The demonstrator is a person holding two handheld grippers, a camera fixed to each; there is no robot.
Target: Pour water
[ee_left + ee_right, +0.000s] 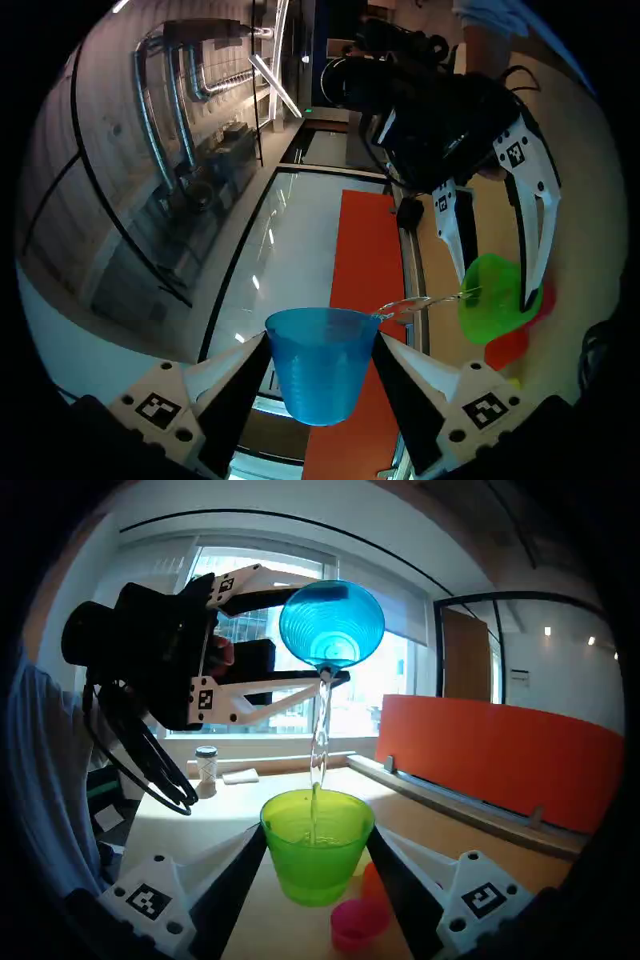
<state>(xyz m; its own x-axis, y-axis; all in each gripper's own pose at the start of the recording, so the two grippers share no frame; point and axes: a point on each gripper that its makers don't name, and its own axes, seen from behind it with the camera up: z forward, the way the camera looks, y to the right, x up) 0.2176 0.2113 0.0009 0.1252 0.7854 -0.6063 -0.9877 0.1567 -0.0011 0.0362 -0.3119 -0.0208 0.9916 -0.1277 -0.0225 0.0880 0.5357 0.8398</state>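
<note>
My left gripper is shut on a blue plastic cup, tipped on its side. A thin stream of water runs from its rim into a green cup. In the right gripper view the blue cup hangs mouth-forward above, and the water stream falls into the green cup, held upright with my right gripper shut on it. The left gripper and the hand holding it are seen at upper left.
A pink cup and an orange cup stand on the wooden table just below the green cup. An orange partition runs along the right. A paper cup stands near the window sill. Black cables hang at left.
</note>
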